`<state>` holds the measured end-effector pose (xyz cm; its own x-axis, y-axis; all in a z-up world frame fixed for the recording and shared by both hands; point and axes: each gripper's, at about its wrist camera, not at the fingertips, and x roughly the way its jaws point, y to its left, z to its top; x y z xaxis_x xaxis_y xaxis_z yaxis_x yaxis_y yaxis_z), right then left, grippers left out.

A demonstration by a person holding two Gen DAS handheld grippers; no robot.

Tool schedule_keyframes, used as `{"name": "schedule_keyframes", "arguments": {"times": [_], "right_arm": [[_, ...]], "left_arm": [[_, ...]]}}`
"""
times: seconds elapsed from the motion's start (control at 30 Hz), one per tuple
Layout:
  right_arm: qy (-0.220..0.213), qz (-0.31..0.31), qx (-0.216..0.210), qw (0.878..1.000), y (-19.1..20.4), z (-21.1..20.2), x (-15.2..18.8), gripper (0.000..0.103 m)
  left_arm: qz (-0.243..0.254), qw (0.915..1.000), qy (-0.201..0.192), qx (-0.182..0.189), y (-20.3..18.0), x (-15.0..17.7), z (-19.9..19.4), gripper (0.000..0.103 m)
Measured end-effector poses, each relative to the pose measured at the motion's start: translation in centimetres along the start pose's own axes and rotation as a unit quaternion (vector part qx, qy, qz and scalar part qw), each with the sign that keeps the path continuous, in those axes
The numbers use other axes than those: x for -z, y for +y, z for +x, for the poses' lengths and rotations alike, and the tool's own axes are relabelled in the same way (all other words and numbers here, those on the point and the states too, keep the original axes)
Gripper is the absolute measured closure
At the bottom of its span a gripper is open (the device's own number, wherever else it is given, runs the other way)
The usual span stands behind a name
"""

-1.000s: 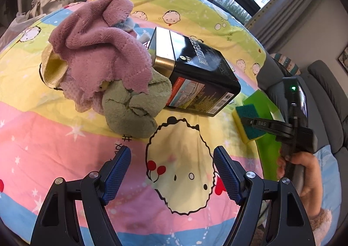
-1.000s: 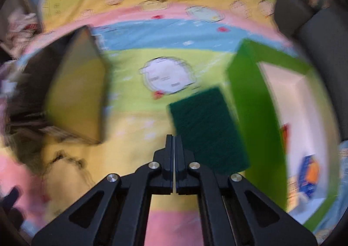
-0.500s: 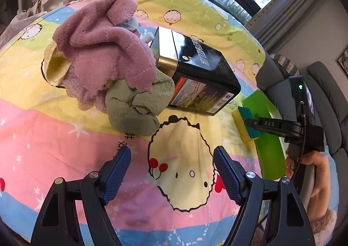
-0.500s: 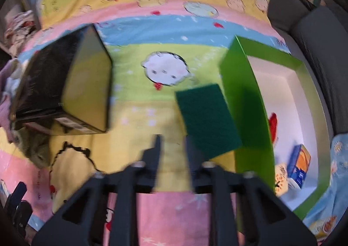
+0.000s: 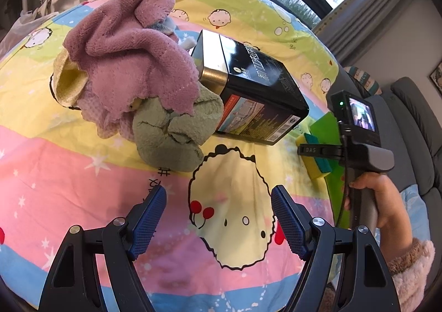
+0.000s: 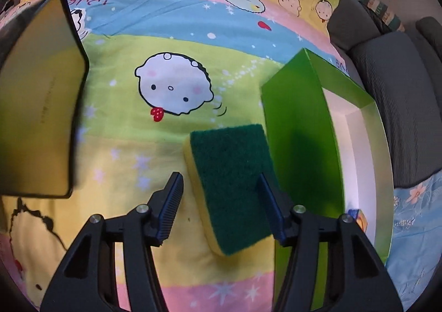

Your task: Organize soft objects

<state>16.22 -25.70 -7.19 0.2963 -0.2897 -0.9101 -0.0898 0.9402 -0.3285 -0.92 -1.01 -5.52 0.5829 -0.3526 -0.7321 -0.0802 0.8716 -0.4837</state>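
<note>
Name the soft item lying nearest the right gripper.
The sponge, green side up, between the open right gripper fingers; the towel pile sits farther off.

bed point(image 5: 69, 174) | cloths point(image 5: 132, 69) | tin point(image 5: 257, 96) | sponge point(image 6: 232, 185) | green box point(image 6: 298, 132)

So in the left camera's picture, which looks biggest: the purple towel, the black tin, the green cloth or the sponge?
As they appear in the left wrist view:
1. purple towel and black tin, too close to rank
2. green cloth
3. sponge, smallest, though it lies farther off and is partly hidden behind the right gripper.
</note>
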Motion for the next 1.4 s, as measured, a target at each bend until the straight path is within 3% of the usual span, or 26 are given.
{"name": "schedule_keyframes", "arguments": {"times": [0.03, 0.17, 0.3, 0.57, 0.8, 0.9, 1.0, 1.07, 1.17, 1.3, 1.4], "right_arm": [[-0.005, -0.004, 0.012, 1.000, 0.0, 0.1, 0.0, 0.060], [-0.014, -0.018, 0.011, 1.000, -0.3, -0.2, 0.2, 0.070], [-0.024, -0.004, -0.024, 0.999, -1.2, -1.2, 0.2, 0.075], [-0.042, -0.012, -0.133, 0.990, -0.4, -5.1, 2.8, 0.081], [-0.040, -0.086, -0.246, 0.965, 4.5, -9.6, 5.6, 0.082], [-0.021, -0.090, -0.299, 0.950, 6.5, -10.2, 6.2, 0.075], [-0.024, -0.087, -0.315, 0.945, 7.7, -10.8, 6.5, 0.070], [-0.020, -0.080, -0.324, 0.943, 8.0, -10.7, 6.5, 0.051], [-0.024, -0.052, -0.350, 0.935, 7.2, -10.5, 6.5, 0.040], [-0.026, -0.002, -0.378, 0.925, 5.6, -9.6, 6.7, 0.032], [-0.015, 0.040, -0.415, 0.909, 5.0, -8.3, 7.0, 0.029]], "left_arm": [[0.000, 1.0000, 0.000, 0.000, 0.0, 0.0, 0.0, 0.024], [0.000, 1.0000, 0.005, -0.001, 0.0, -0.1, 0.3, 0.024], [-0.001, 1.0000, 0.008, -0.001, 0.1, -0.1, 0.5, 0.024], [-0.008, 0.9999, 0.008, -0.004, 0.6, -0.3, 0.5, 0.024], [-0.014, 0.9999, 0.006, -0.001, 1.0, -0.4, -0.1, 0.024], [-0.020, 0.9998, 0.003, -0.001, 1.4, -0.4, -0.4, 0.024], [-0.023, 0.9997, 0.004, -0.002, 1.5, -0.4, -0.5, 0.024], [-0.027, 0.9996, 0.004, -0.002, 1.8, -0.5, -0.7, 0.024], [-0.033, 0.9994, 0.000, -0.004, 2.3, -0.6, -1.1, 0.024], [-0.037, 0.9991, 0.016, 0.012, 2.6, -0.5, -0.8, 0.024], [-0.026, 0.9988, 0.034, 0.024, 2.1, -0.2, -0.3, 0.024]]}}
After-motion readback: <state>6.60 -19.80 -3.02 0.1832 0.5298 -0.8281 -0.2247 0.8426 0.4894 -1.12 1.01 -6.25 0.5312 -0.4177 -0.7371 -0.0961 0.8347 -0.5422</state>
